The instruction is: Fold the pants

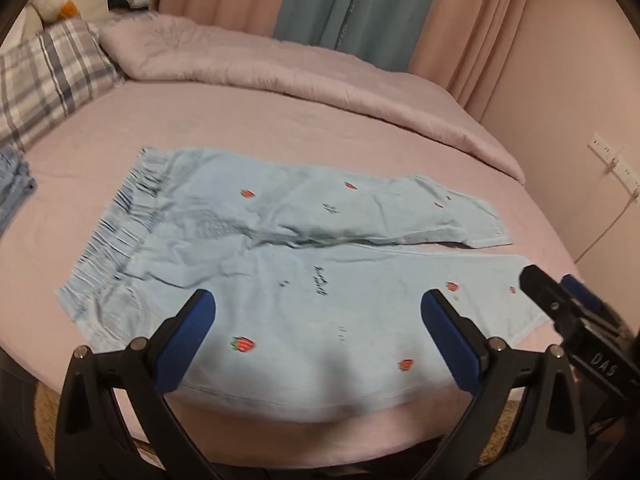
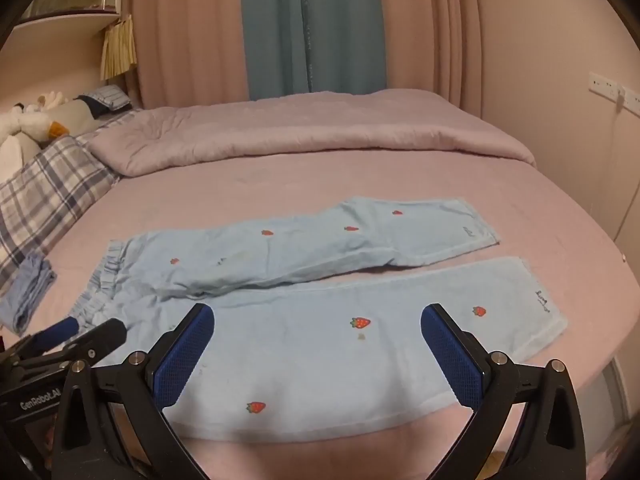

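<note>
Evidently the bed point(image 2: 280, 196), with its pink sheet, serves as the folding surface, its quilt point(image 2: 304, 136) pushed back toward the curtains, probably to leave a flat stretch. On that stretch the light-blue strawberry-print pants point(image 2: 304, 344) lie spread out, elastic waistband point(image 1: 120, 224) to the left, both legs running right; the far leg point(image 2: 360, 240) is creased and angled slightly away, the near leg point(image 2: 360, 340) flatter, so no fold looks made yet. The left gripper point(image 1: 316, 312) hovers over the near leg toward the waist end, the right gripper point(image 2: 316, 320) toward the cuff, each with jaws spread wide and nothing between them, likely placed to take the near edge at two points. Whether either one touches the cloth is hard to tell. A plaid pillow point(image 2: 44, 192) and a small folded blue cloth point(image 2: 32, 292) sit at the left, partly cut off; the stuffed toys point(image 2: 36, 120) behind are too blurred to identify.
</note>
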{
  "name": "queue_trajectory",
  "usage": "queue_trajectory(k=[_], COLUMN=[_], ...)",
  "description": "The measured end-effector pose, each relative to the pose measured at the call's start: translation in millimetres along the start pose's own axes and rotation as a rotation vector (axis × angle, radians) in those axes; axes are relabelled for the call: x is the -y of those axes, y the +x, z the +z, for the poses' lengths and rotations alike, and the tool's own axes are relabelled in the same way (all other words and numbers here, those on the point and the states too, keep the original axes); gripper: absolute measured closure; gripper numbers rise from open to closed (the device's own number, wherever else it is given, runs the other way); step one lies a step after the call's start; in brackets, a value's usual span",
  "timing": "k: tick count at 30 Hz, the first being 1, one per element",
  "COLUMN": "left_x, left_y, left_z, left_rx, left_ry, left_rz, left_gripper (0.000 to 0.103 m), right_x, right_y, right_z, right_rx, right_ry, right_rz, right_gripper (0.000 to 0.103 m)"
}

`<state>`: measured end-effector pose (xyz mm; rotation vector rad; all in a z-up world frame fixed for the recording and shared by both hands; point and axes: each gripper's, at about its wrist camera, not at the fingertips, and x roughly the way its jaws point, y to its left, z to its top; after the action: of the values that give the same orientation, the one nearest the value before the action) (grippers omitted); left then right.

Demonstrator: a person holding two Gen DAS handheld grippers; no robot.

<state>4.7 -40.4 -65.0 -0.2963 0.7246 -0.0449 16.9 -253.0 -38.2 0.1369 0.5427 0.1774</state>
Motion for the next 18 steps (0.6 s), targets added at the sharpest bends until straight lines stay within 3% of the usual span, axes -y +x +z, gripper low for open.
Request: queue_trajectory(k=[3, 8, 11, 14, 18], left_x=[1.6, 2.8, -0.7, -1.3, 4.3], left_y=[1.4, -2.9, -4.5, -11.9, -19.4], left_z=[20.3, 28.1, 31.3, 30.7, 26.0], left_rx=[-0.042, 0.022, -0.009, -0.008, -0.026], left_ry=[-0.031, -0.037, -0.059, -0.063, 0.009], left_rz=[-0.016, 0.063, 0.051, 0.041, 0.07], left_gripper=[0.001, 0.001, 0.001, 0.001, 0.001], right_x=[-1.0, -10.0, -16.4, -12.1, 1.5], right_y=[2.5, 6.0, 2.9, -3.7, -4.5], right_z=[3.0, 16.2, 17.5, 10.6, 0.9], right_rx=[0.018, 0.053, 0.054, 0.054, 0.038], right_ry=[-0.002, -0.059, -0.083, -0.051, 0.023], right_rz=[0.031, 0.073, 0.057, 0.077, 0.099], right_gripper=[0.0, 0.0, 0.0, 0.0, 0.0])
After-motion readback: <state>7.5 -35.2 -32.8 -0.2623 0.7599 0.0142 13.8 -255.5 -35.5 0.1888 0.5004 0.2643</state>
